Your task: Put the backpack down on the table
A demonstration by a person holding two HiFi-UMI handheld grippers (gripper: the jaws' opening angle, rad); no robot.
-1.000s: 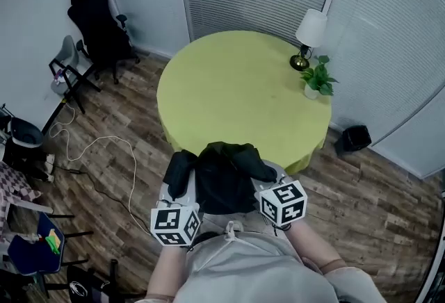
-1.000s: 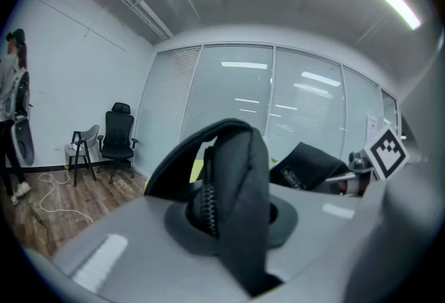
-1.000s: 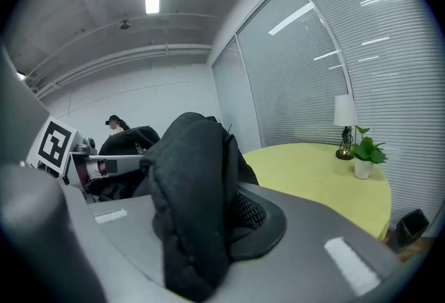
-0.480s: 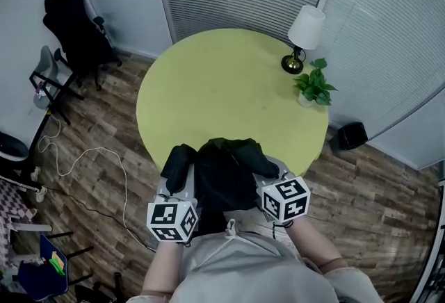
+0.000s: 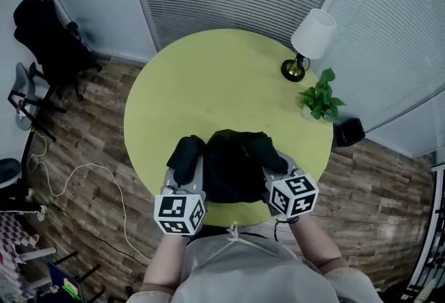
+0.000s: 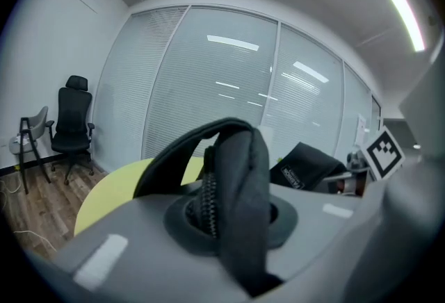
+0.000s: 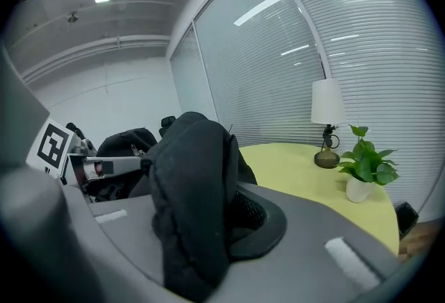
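While the black backpack is hanging over the near edge of the round yellow table, both grippers are sharing the load. The left gripper is pinching the bag's left side, its jaws clamped on a fold of dark fabric with a zipper running through it. The right gripper is doing the same on the right side, jaws squeezed onto a thick bunch of black cloth. That two-sided hold is holding the bag spread and level, so it should land flat rather than slumping off the edge. From the head view I cannot tell whether its base is touching the tabletop, so I am judging the set-down as not yet finished. The lamp and the potted plant are standing at the table's far right, well apart from the bag, so the near middle is looking like the sensible landing spot. The head view is giving the whole layout. The gripper views are showing the pinch itself: zipper teeth on the left, bunched cloth on the right. The left gripper view is also catching an office chair by the far left wall.
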